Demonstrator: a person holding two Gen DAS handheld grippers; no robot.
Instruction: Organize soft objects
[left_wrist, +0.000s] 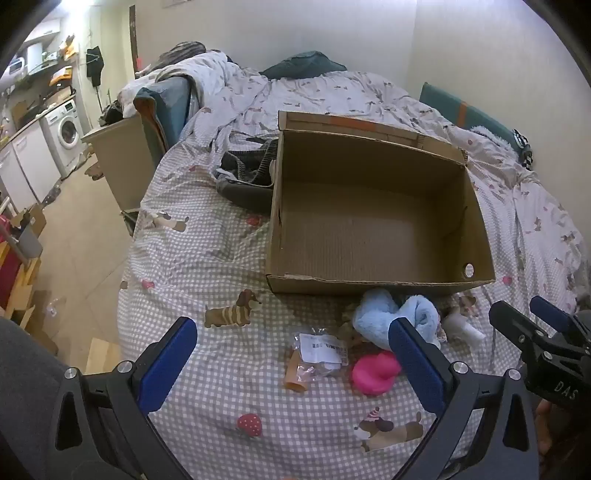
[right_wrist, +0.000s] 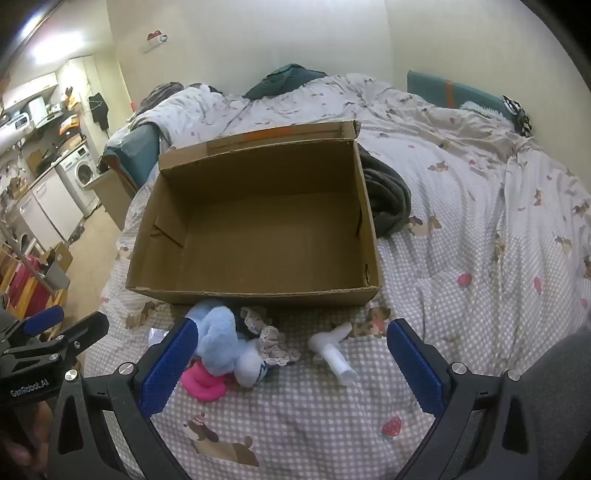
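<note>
Bed with open cardboard box; soft items heaped at its near side, both hand-held grippers spread wide and holding nothing.

Bed (left_wrist: 229, 243) in grey-checked cover with dog print fills the scene. Cardboard box (left_wrist: 369, 221) sits on it, open top, nothing inside. Dark grey garment (right_wrist: 388, 199) bunched against the box's far-right side in the right wrist view. Just near the box's front wall: light blue plush (left_wrist: 384, 314), a lace-trimmed cloth (right_wrist: 271, 343) beside it, a pink soft piece (left_wrist: 375, 373) nearer still. White tube-shaped object (right_wrist: 332, 350) lies right of the heap, apart from it. Clear plastic packet with label (left_wrist: 323, 354) lies left of the pink piece. Left hand-held gripper (left_wrist: 291, 373): jaws fully apart, empty, above the heap. Right hand-held gripper (right_wrist: 291, 369): same, empty.
</note>
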